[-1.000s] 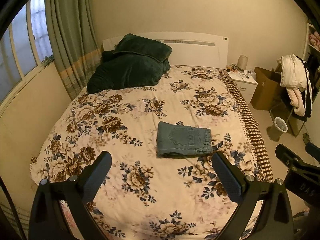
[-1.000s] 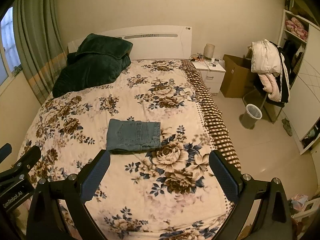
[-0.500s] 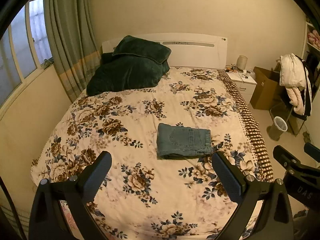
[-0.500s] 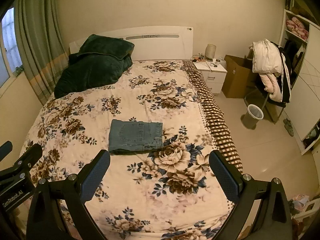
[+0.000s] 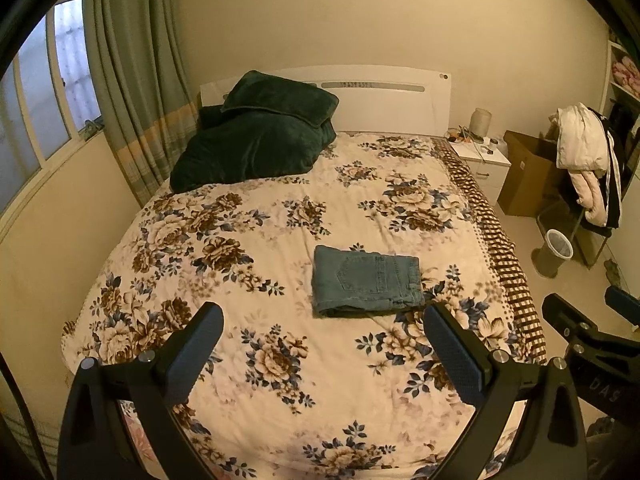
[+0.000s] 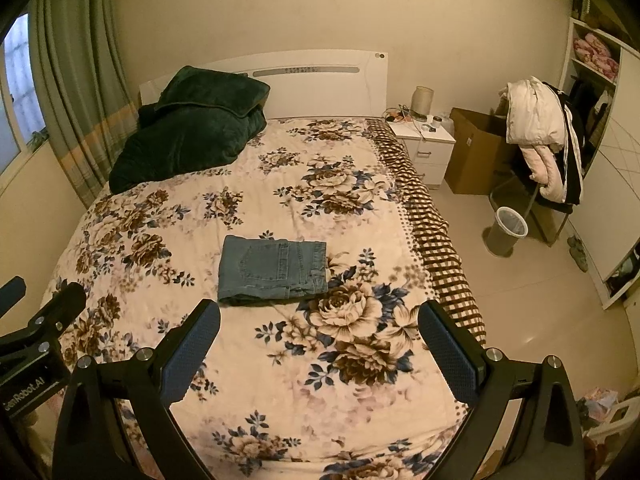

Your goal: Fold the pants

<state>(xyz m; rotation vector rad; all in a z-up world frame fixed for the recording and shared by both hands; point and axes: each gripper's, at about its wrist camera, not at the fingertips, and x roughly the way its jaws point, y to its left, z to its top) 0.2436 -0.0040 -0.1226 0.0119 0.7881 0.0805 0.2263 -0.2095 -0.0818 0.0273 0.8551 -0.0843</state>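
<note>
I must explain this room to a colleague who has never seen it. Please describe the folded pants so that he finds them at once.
Start at the large bed with the cream floral bedspread. Far from the dark green plush pillows at the white headboard, toward the foot end, lies a flat rectangle of folded blue denim pants. It is the only blue denim item on the bed, and a back pocket shows on top.

Beige walls, floral bed (image 5: 280,360), white headboard (image 5: 384,100), curtained window (image 5: 48,92), nightstand (image 6: 428,148), tiled floor (image 6: 532,292), dim warm light.
</note>
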